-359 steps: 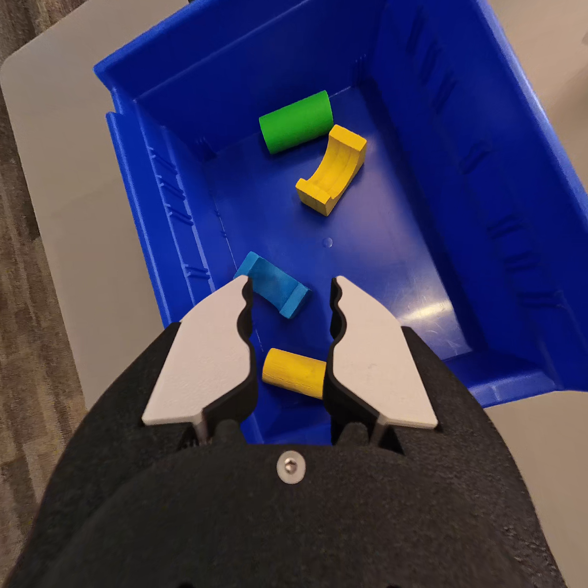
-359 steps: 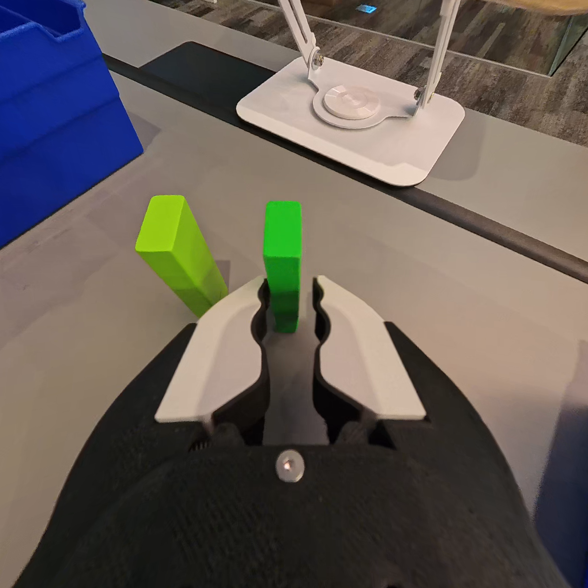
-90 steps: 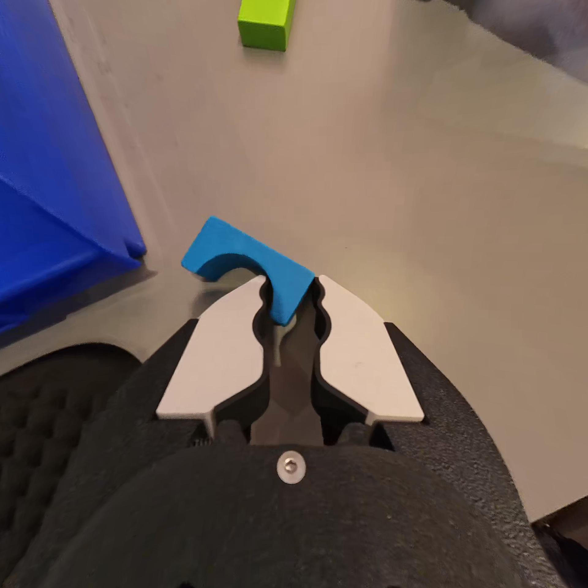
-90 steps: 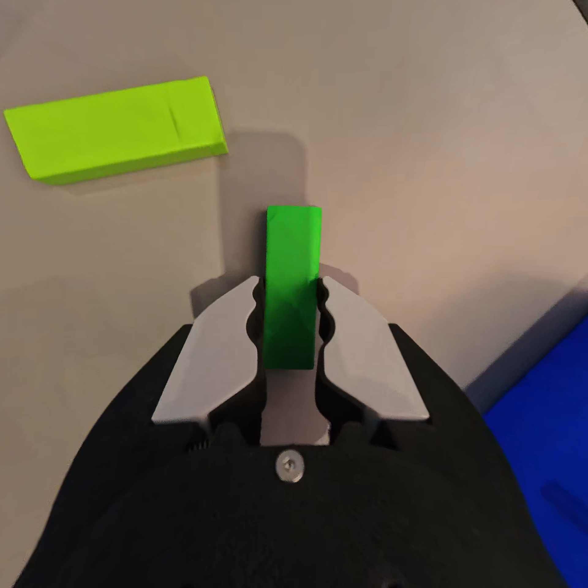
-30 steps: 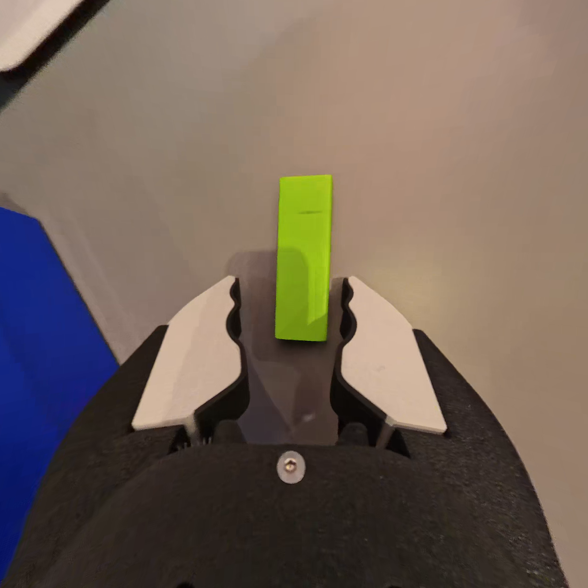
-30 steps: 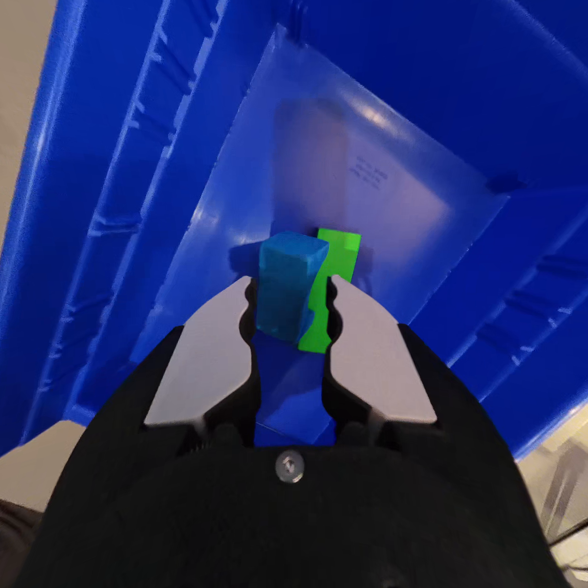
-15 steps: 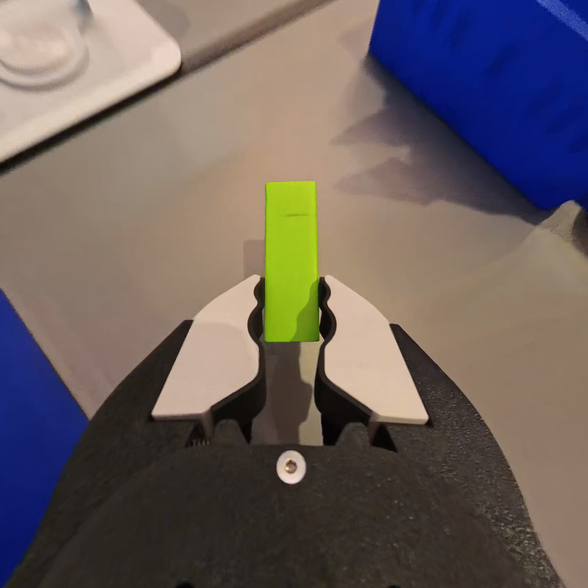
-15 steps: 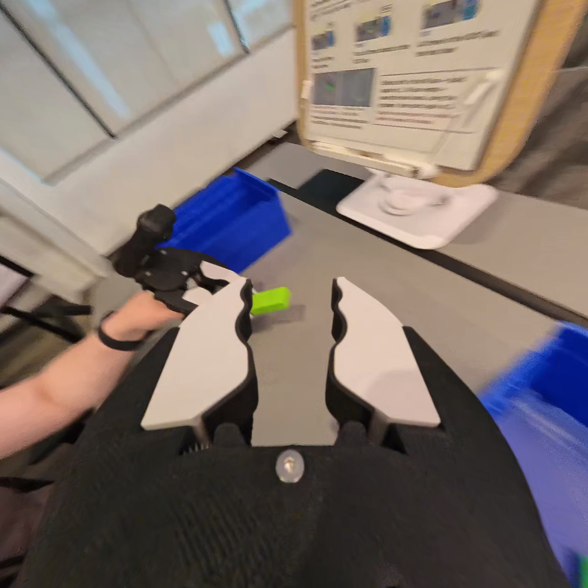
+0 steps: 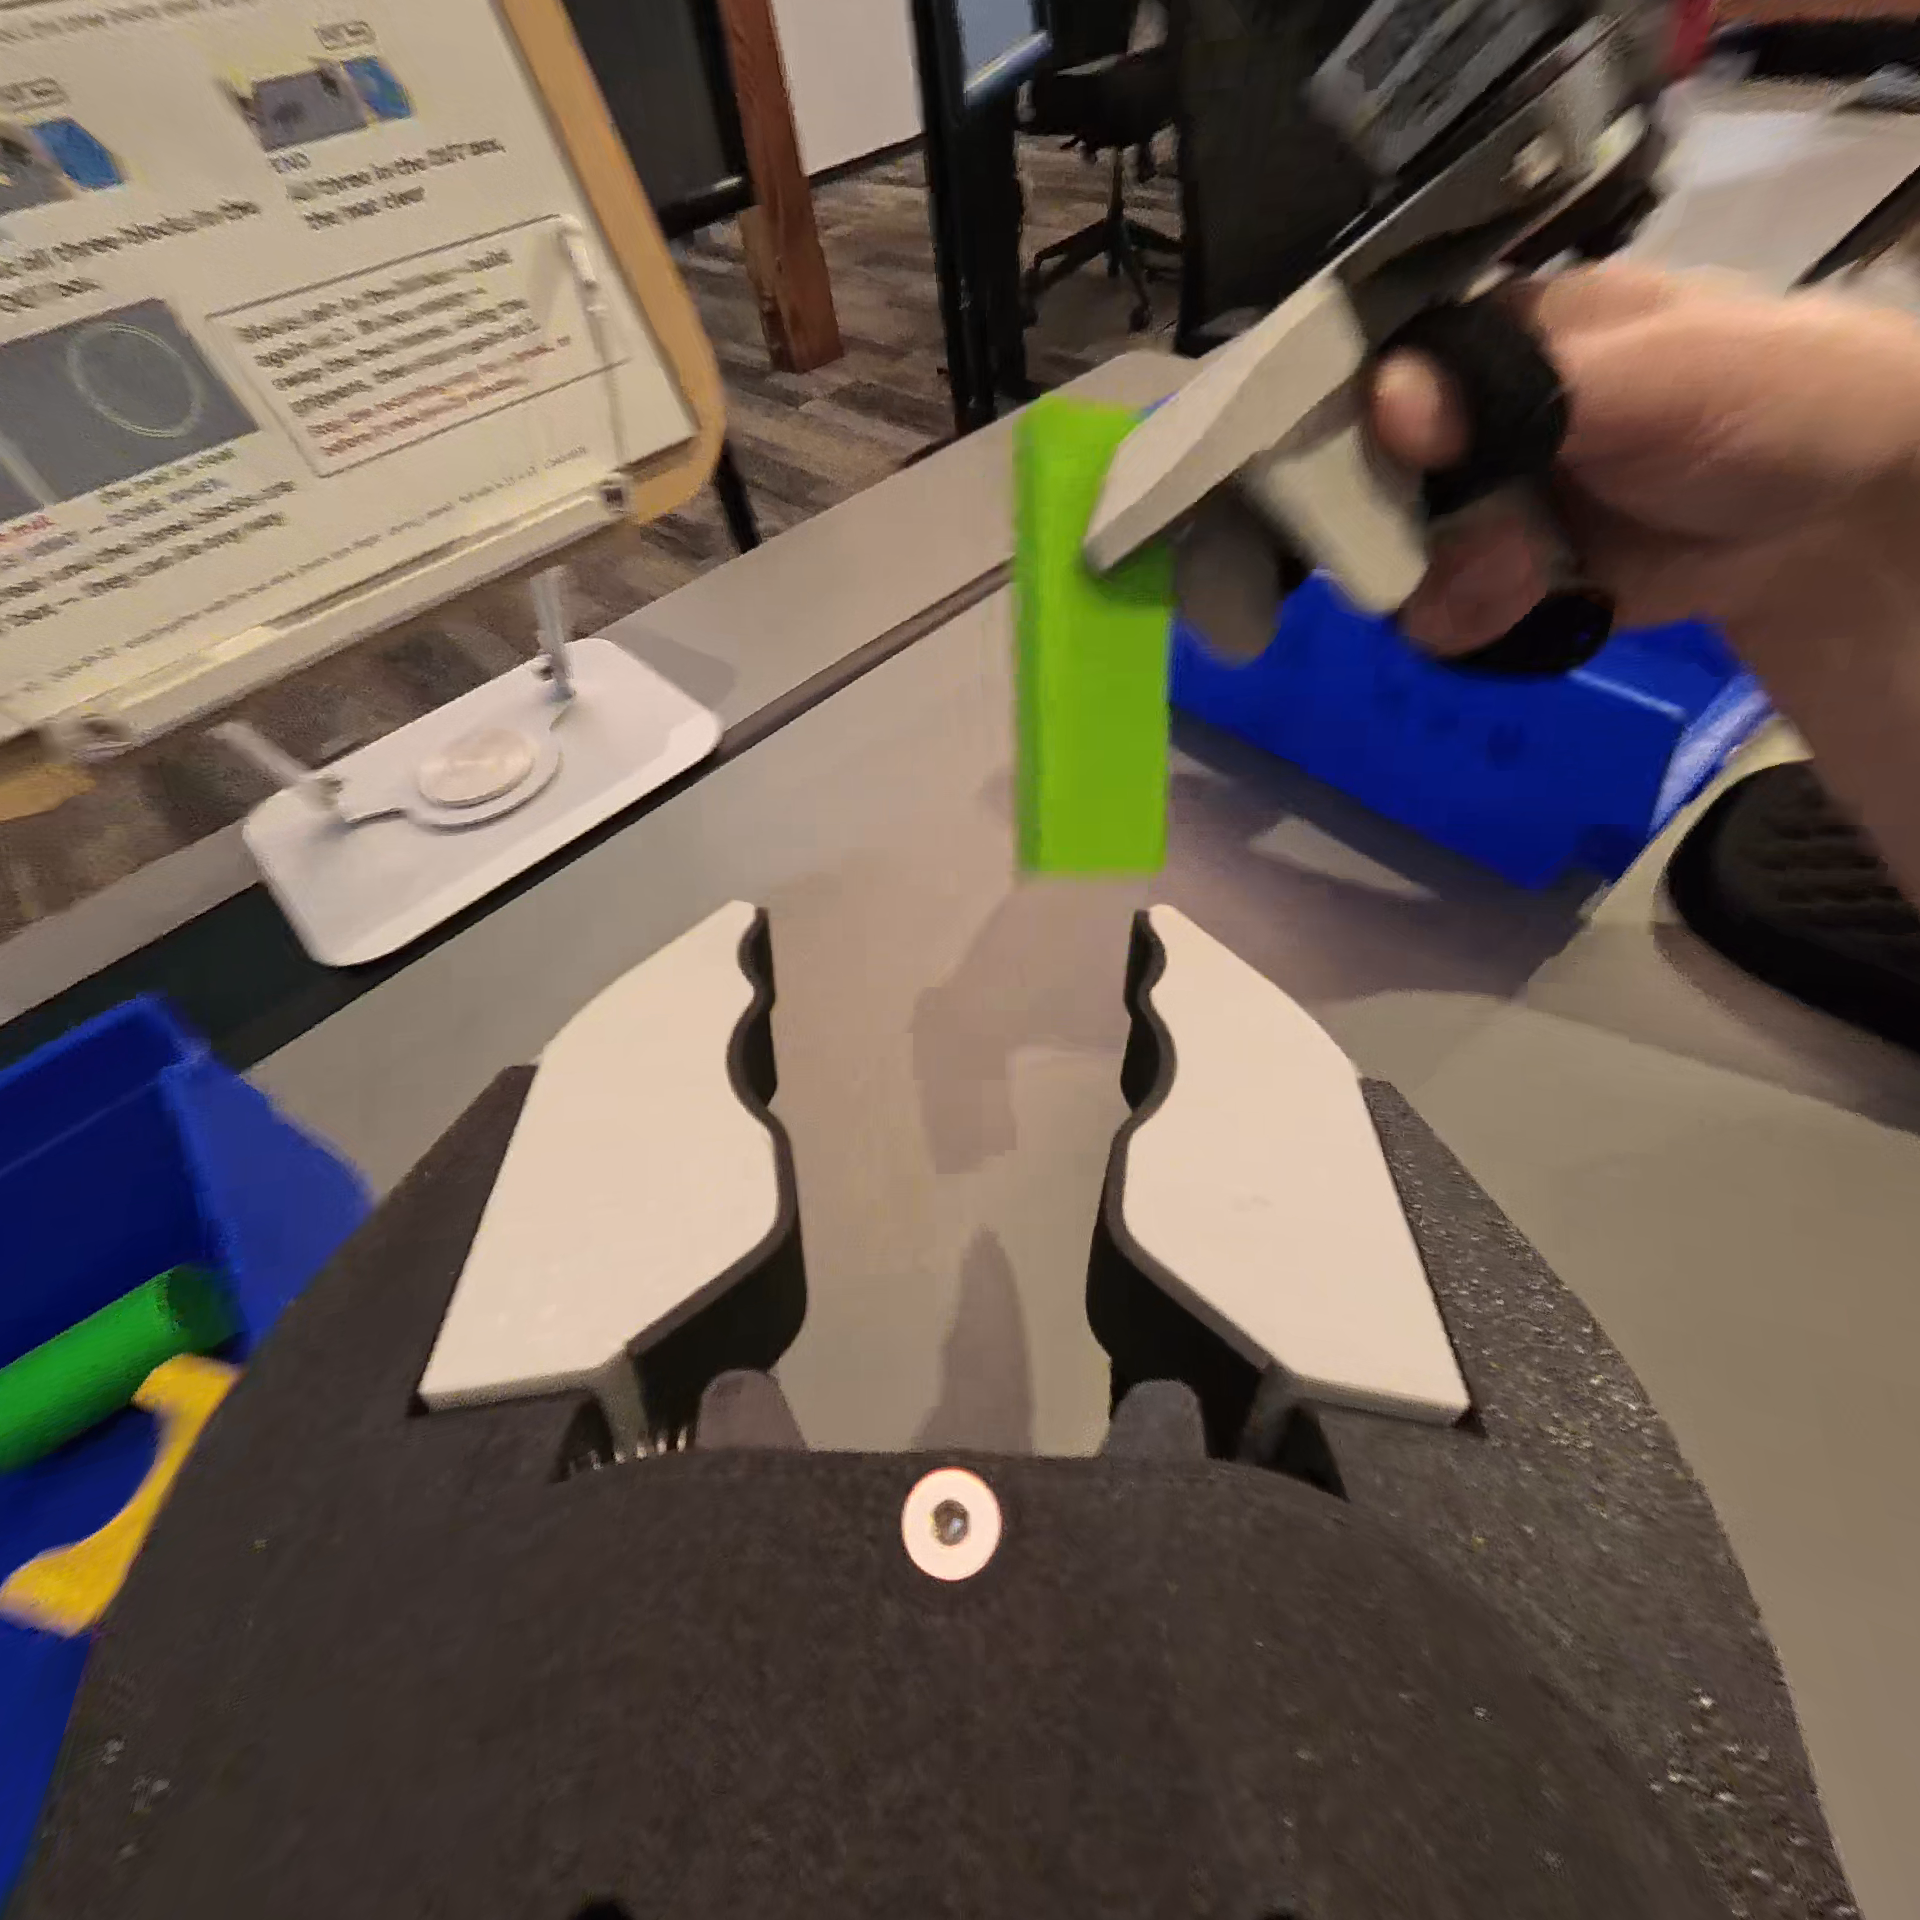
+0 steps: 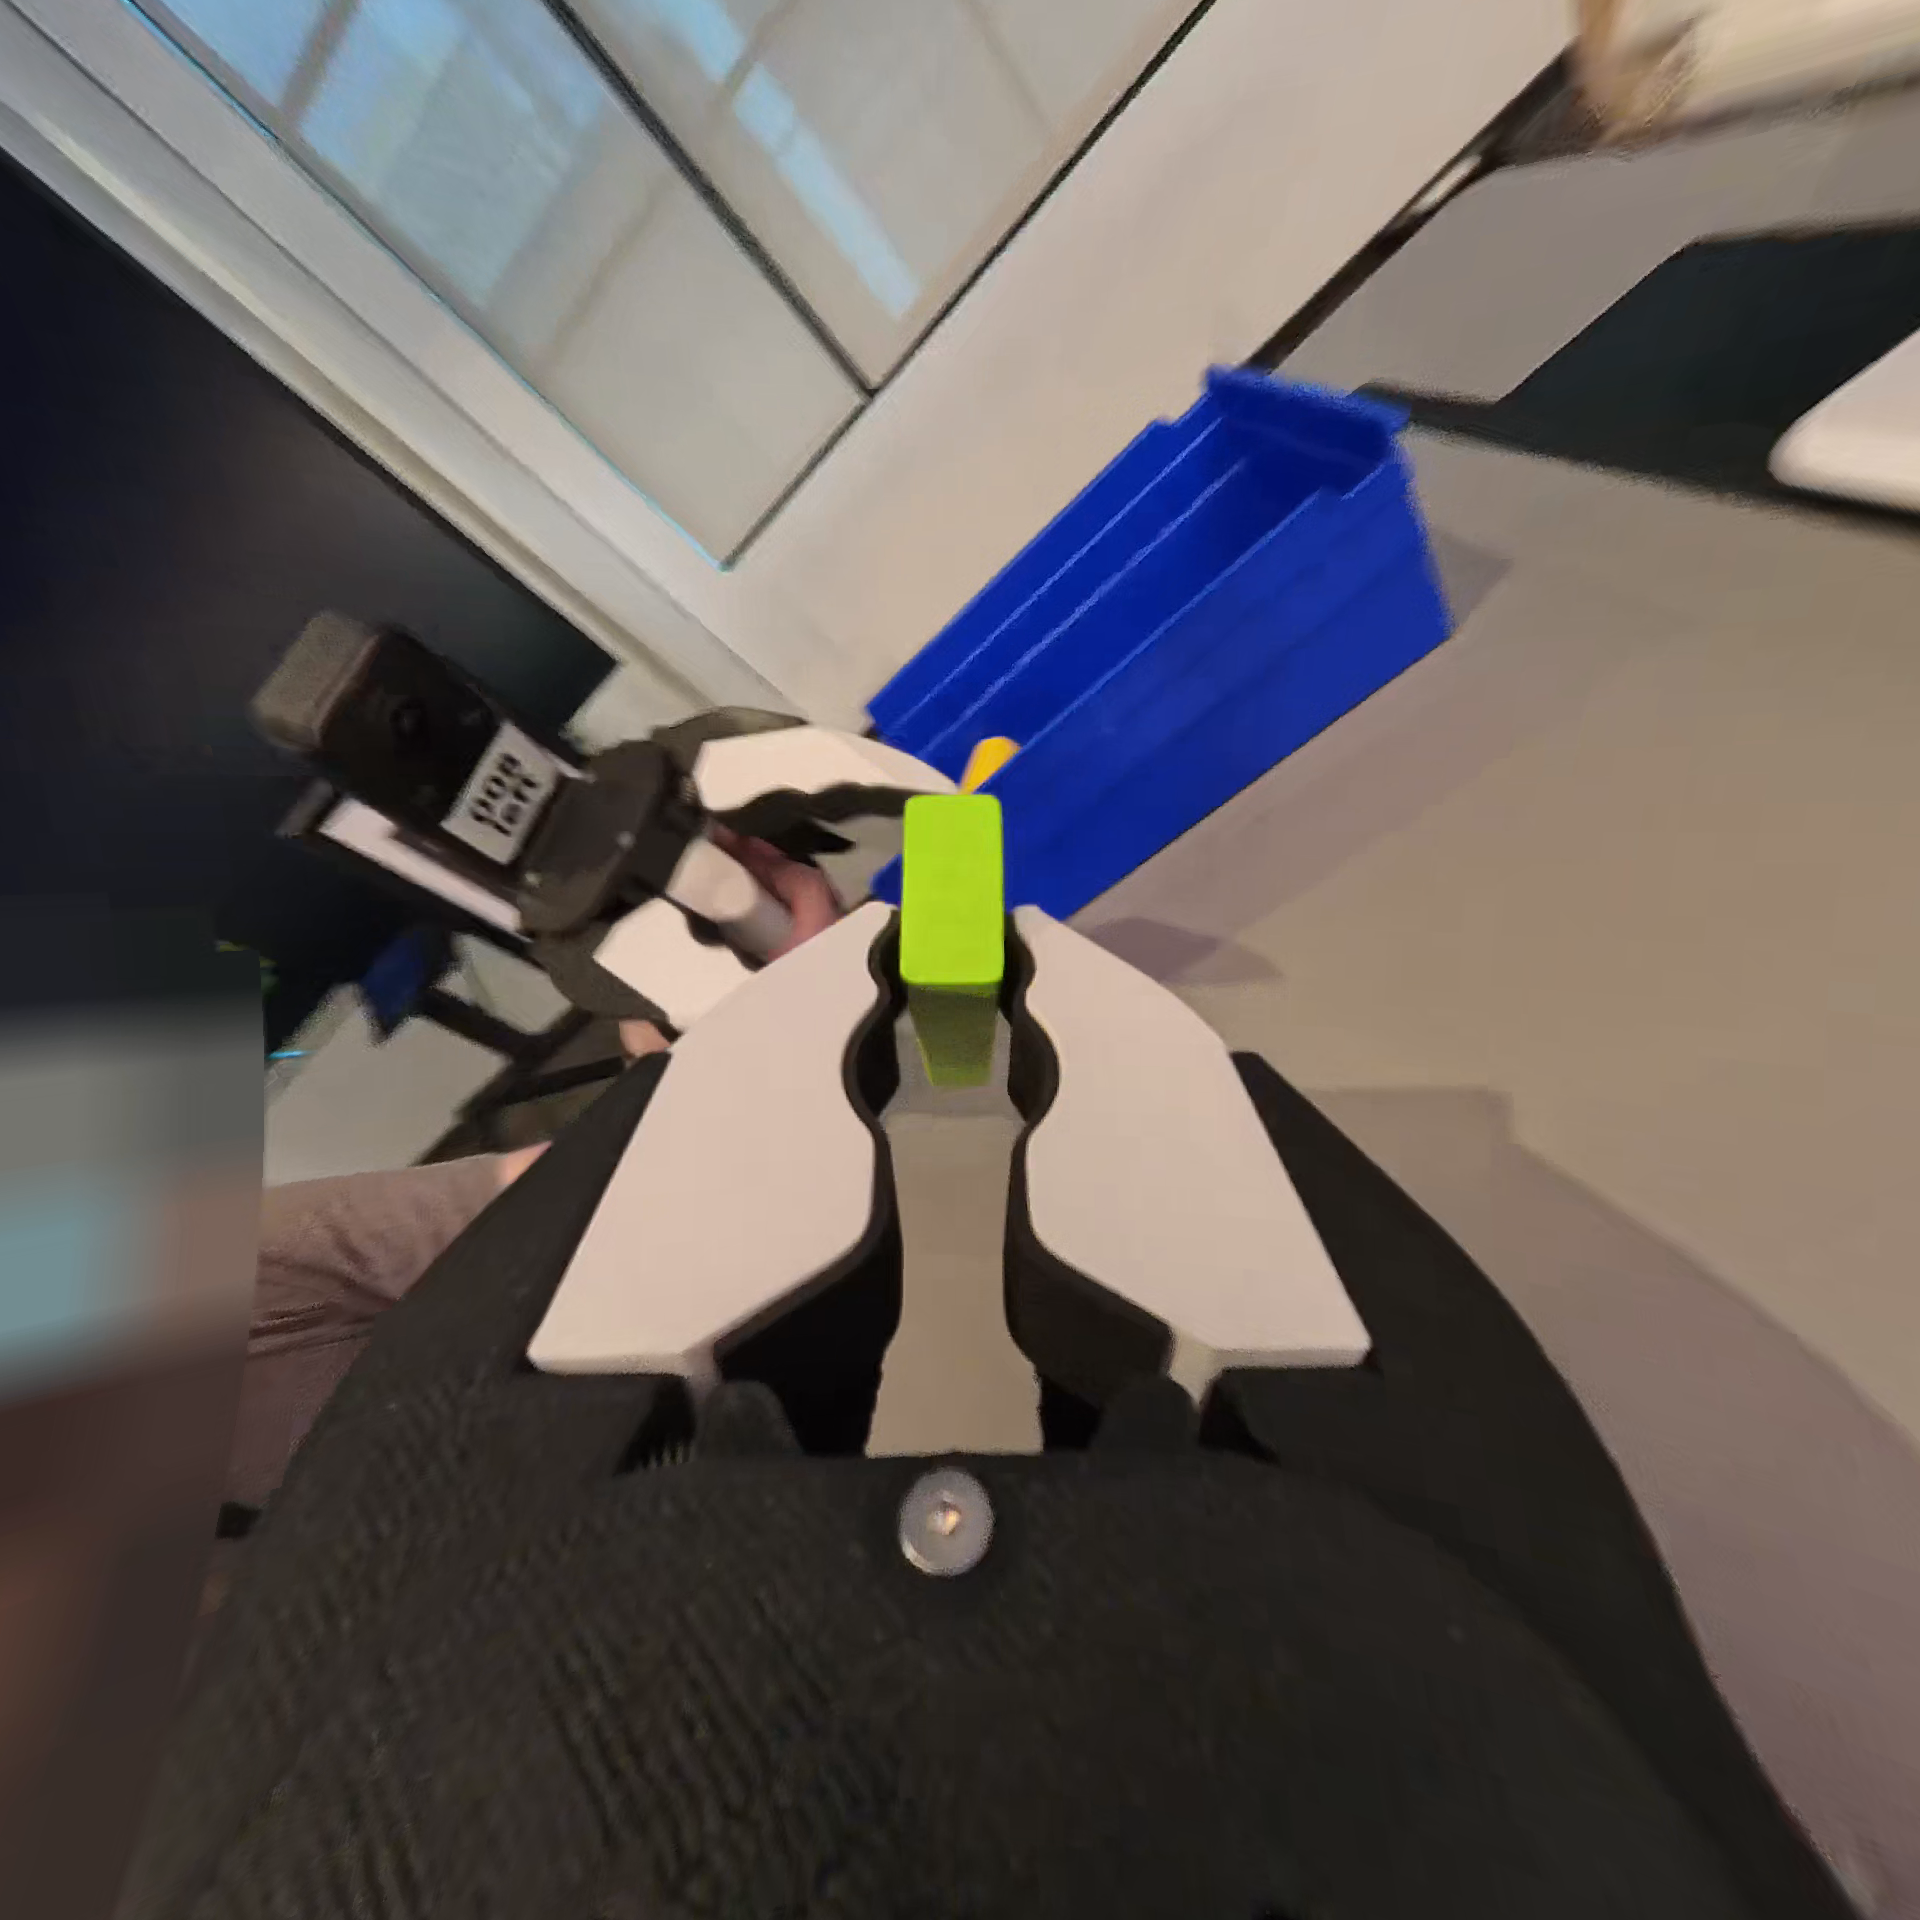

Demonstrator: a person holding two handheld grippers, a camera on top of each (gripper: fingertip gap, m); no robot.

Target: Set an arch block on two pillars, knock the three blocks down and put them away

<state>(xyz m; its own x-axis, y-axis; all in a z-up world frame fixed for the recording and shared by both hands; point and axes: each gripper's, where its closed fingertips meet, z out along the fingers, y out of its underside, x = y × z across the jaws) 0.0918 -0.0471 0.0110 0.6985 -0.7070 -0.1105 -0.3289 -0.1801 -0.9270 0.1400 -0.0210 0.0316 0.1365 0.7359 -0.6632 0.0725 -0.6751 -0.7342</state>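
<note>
The step in hand appears to be the putting-away stage: the right gripper (image 10: pixel 951 971) is clamping the lime-green pillar block (image 10: pixel 952 894) between its two fingers, near the centre of the right wrist view, with the block's end face pointing forward and its length running back between the pads. In the left wrist view the same block (image 9: pixel 1091 686) is hanging upright in mid-air, upper centre of the frame, clear of the grey table (image 9: pixel 883 1039); the right gripper (image 9: pixel 1127 520) is biting it near the top, and the person's hand (image 9: pixel 1683 468) is wrapping the handle at the upper right, angled down and leftward. The left gripper (image 9: pixel 948 925) is standing wide apart and holding nothing, its fingers levelled just below and short of the block, not touching it. A blue bin (image 9: pixel 1455 727) is sitting on the table behind the block at the right of the left wrist view. Another blue bin (image 9: pixel 114 1174) is sitting at the lower left, with a darker green block (image 9: pixel 94 1361) and a yellow piece (image 9: pixel 125 1496) lying inside; in the right wrist view a bin (image 10: pixel 1195 644) with a yellow piece (image 10: pixel 987 764) showing at its near end is lying behind the left gripper (image 10: pixel 821 821). A white stand base (image 9: pixel 468 810) with a placard is occupying the upper left. The next move likely calls for carrying the block over a bin opening and releasing it there; which bin is intended cannot be determined. Motion blur is limiting finer detail.
</note>
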